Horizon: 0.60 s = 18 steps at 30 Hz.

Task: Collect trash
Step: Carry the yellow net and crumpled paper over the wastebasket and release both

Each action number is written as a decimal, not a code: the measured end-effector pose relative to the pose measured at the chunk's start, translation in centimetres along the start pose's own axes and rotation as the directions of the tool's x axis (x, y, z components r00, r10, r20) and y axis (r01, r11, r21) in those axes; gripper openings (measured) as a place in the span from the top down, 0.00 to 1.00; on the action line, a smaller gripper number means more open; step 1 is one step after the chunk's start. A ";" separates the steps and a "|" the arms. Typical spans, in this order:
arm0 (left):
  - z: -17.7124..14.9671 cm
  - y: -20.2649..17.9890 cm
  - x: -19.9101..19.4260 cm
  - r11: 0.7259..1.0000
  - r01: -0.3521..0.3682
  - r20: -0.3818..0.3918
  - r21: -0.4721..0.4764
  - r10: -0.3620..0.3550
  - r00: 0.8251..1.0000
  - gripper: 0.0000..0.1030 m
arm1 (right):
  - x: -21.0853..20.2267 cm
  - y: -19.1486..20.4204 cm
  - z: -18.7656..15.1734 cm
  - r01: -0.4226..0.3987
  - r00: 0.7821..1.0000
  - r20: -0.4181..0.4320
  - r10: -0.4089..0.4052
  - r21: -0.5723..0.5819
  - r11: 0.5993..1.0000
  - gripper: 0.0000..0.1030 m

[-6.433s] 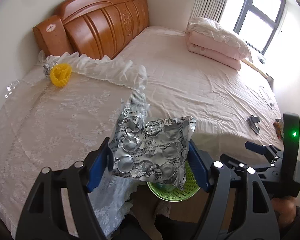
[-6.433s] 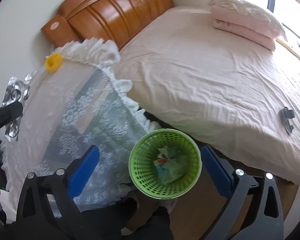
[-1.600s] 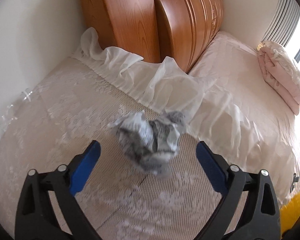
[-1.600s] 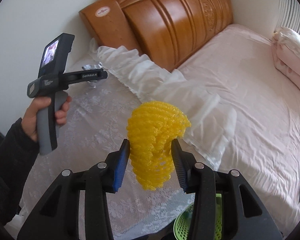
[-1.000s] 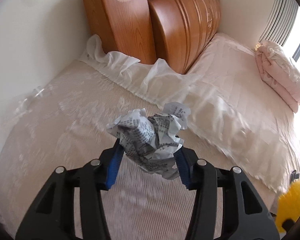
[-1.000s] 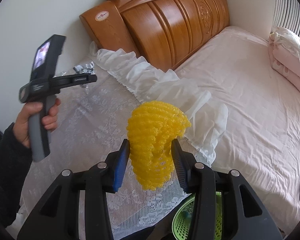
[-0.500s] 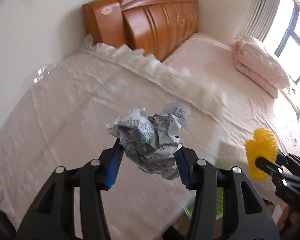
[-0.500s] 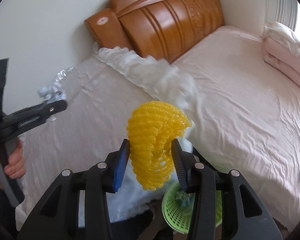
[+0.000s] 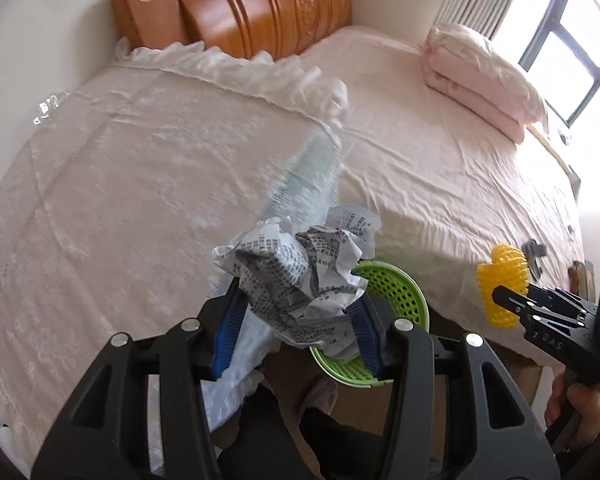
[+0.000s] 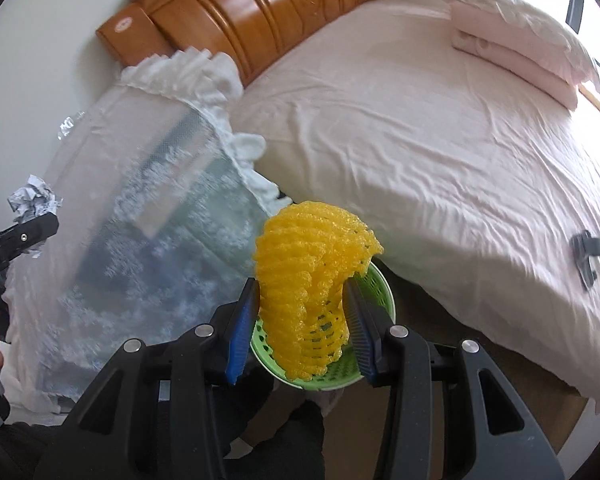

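Observation:
My left gripper [image 9: 298, 320] is shut on a crumpled printed paper ball [image 9: 300, 272], held in the air above the green mesh trash basket [image 9: 404, 292] on the floor. My right gripper [image 10: 304, 320] is shut on a yellow foam fruit net [image 10: 308, 276], held over the same basket [image 10: 376, 296]. In the left wrist view the right gripper with the yellow net [image 9: 502, 280] is to the right of the basket. In the right wrist view the paper ball [image 10: 32, 200] shows at the far left.
A lace-covered nightstand [image 9: 120, 200] stands left of the basket and the bed [image 9: 440, 152] to its right. A crinkled clear wrapper [image 9: 50, 104] lies at the nightstand's far left edge. A small grey clip [image 10: 586, 252] lies on the bed. Folded pink bedding [image 9: 484, 80] is at the back.
Both grippers have swung from over the nightstand towards the green basket. The left one closed on the paper ball about a second ago and lifted it. The right still holds the yellow net.

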<state>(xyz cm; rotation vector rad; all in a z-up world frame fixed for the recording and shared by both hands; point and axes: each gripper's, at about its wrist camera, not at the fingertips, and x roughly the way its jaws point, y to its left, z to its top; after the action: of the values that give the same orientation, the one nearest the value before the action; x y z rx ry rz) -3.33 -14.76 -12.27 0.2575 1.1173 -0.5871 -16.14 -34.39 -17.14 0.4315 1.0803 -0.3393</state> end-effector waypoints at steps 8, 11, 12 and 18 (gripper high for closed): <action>-1.4 -3.4 -0.2 0.998 -0.002 -0.005 0.066 0.002 1.000 0.53 | 2.5 -0.4 -1.1 -0.028 0.998 -0.048 0.028 -0.007 1.000 0.57; -1.5 -4.0 -0.3 0.996 -0.005 -0.008 0.087 0.006 1.000 0.53 | 2.8 0.0 -1.2 -0.032 0.998 -0.052 0.031 -0.021 0.999 0.57; -1.6 -4.2 -0.3 0.996 -0.005 -0.009 0.093 0.006 1.000 0.53 | 2.8 0.1 -1.2 -0.033 0.998 -0.053 0.032 -0.024 0.999 0.57; -1.7 -5.0 -0.2 0.994 -0.007 -0.015 0.111 0.009 1.000 0.53 | 3.9 0.1 -1.3 -0.026 0.998 -0.061 0.024 -0.032 0.999 0.35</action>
<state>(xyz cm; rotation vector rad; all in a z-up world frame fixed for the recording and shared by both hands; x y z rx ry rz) -7.57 -17.98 -12.34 0.3629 1.0994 -0.6423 -15.38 -33.86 -21.16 0.4278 1.1367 -0.2871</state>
